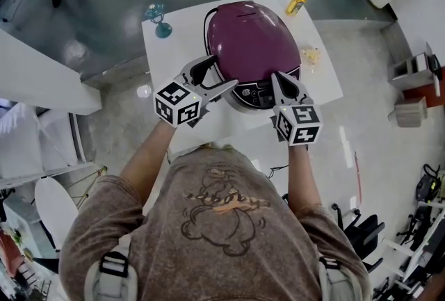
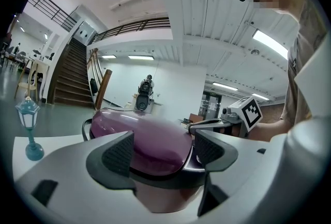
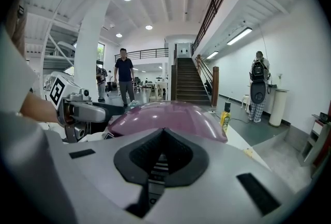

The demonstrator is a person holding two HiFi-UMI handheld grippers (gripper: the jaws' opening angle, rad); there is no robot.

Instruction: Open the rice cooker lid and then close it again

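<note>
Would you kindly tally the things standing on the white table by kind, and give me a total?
Purple rice cooker: 1
Yellow bottle: 1
Teal lantern ornament: 1
Small pale yellow item, too small to identify: 1
Total: 4

The rice cooker (image 1: 254,49) takes up the middle of the table (image 1: 327,84), so you have bare strips only to its left and right. The left strip runs free up to a small teal lamp (image 1: 159,18) at the far left corner. On the right, a small yellow scrap (image 1: 311,55) lies just beside the cooker, and a yellow bottle (image 1: 297,1) stands at the far right corner. Your left gripper (image 1: 219,76), jaws apart, and right gripper (image 1: 279,78), jaws together, crowd the cooker's near side.
</note>
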